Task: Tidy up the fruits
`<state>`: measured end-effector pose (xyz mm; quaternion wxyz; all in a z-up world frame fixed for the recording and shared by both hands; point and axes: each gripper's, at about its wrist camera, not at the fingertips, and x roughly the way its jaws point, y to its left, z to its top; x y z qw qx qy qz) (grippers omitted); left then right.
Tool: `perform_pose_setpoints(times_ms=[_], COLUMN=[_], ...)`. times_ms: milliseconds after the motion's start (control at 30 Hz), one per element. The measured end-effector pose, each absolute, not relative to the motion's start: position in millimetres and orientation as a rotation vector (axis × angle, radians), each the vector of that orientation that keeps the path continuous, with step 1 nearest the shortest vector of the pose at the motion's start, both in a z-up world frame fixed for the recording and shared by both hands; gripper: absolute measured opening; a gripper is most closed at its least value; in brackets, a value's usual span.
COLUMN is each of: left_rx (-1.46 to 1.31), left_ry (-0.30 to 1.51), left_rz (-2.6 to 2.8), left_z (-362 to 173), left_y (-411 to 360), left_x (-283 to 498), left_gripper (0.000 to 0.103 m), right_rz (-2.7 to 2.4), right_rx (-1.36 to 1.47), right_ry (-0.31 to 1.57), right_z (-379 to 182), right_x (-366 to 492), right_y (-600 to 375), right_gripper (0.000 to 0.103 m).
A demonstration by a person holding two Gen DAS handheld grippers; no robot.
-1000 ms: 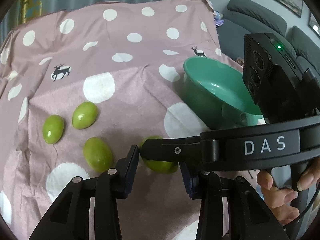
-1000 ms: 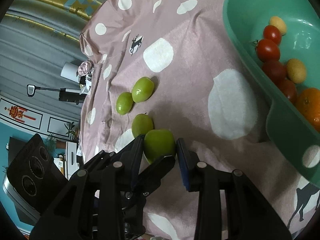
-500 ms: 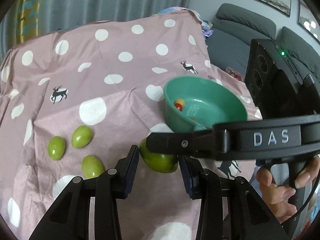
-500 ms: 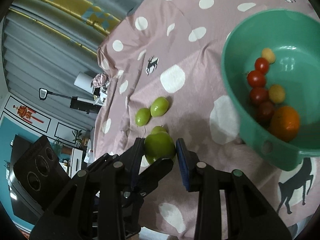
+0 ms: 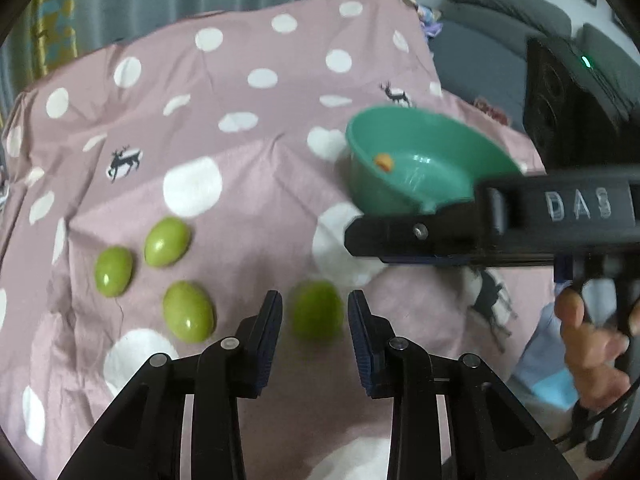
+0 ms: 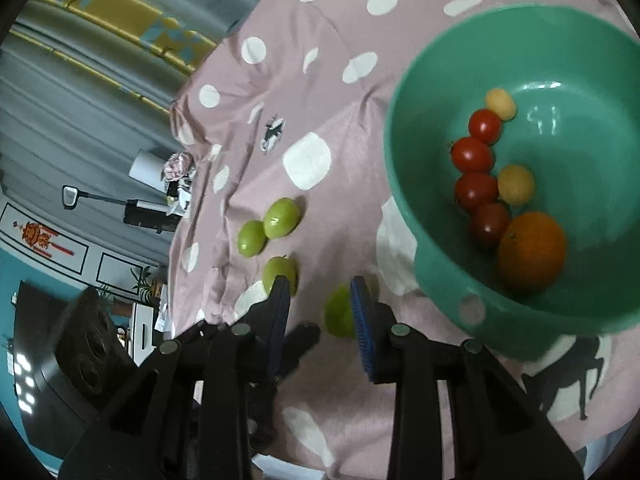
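Looks like the green fruit (image 5: 316, 312) got away from the right gripper (image 6: 320, 292), which had it pinched and off the cloth half a second back. It's now low on the spotted cloth (image 5: 240, 184), near side, left of the teal bowl (image 6: 394, 160), smeared with motion blur. Both sets of jaws have just been closing. The right pair is narrow with nothing between, and the fruit peeks out behind its right finger. The left gripper (image 5: 315, 296) frames the fruit, but I don't think the pads are on it, since the tongs are sharp and the fruit isn't. My guess on handling is light, firm, glossy skin, egg-shaped, so it squirts out if squeezed off-centre. Grab it across the fat middle, gently. The right wrist view shows the bowl's contents, an orange (image 6: 532, 250) and cherry tomatoes (image 6: 474, 154). The left view mostly hides those, but it shows the hand (image 5: 588, 344) holding the right tongs and the three other green fruits (image 5: 188, 312) clearly.
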<state>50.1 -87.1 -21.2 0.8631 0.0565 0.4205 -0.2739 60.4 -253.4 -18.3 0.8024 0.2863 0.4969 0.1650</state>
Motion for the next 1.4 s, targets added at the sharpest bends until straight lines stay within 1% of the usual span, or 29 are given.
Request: perform_pose_setpoints(times_ms=[33,133,167,200,267,300,400,533,600,700,833,933,1067,1200,1367,1400], left_rx=[0.124,0.148,0.153,0.151,0.138,0.13,0.109,0.152,0.156,0.082,0.055,0.033,0.002,-0.019,-0.045,-0.056], left_ry=[0.891,0.943,0.943,0.93,0.919,0.929,0.954,0.919,0.913,0.91,0.911,0.895,0.895,0.881,0.872,0.873], left_rz=[-0.589,-0.612,-0.585,-0.575,-0.554,-0.531,-0.49,-0.479,-0.458,-0.49,-0.505,-0.513,-0.534,-0.556,-0.579,-0.587], left_z=[-25,-37,-40,-41,-44,-46,-53,-53,-52,-51,-49,-49,-48,-48,-48,-49], left_y=[-88,-90,-90,-90,-86,-83,-73,-74,-74,-63,-57,-51,-46,-40,-36,-34], left_x=[50,52,56,59,71,77,97,107,112,118,118,118,115,110,110,111], left_gripper=[0.032,0.034,0.034,0.034,0.039,0.045,0.049,0.049,0.049,0.049,0.049,0.049,0.049,0.05,0.05,0.05], right_rz=[0.362,0.325,0.278,0.237,0.237,0.238,0.265,0.305,0.305,0.303,0.317,0.335,0.354,0.341,0.323,0.32], right_rx=[0.606,0.551,0.534,0.528,0.567,0.576,0.601,0.669,0.718,0.725,0.716,0.727,0.75,0.748,0.743,0.738], right_ry=[1.089,1.194,1.212,1.189,1.157,1.172,1.2,1.199,1.185,1.178,1.161,1.153,1.142,1.125,1.129,1.135], right_z=[-23,-43,-49,-49,-49,-51,-60,-72,-73,-72,-71,-73,-75,-71,-69,-69], right_x=[64,74,77,79,85,88,103,117,120,127,131,134,135,134,132,132], right_y=[-248,-230,-225,-224,-223,-223,-219,-211,-211,-210,-206,-204,-204,-208,-211,-211], right_gripper=[0.033,0.034,0.028,0.029,0.032,0.03,0.033,0.034,0.039,0.038,0.038,0.036,0.028,0.023,0.022,0.025])
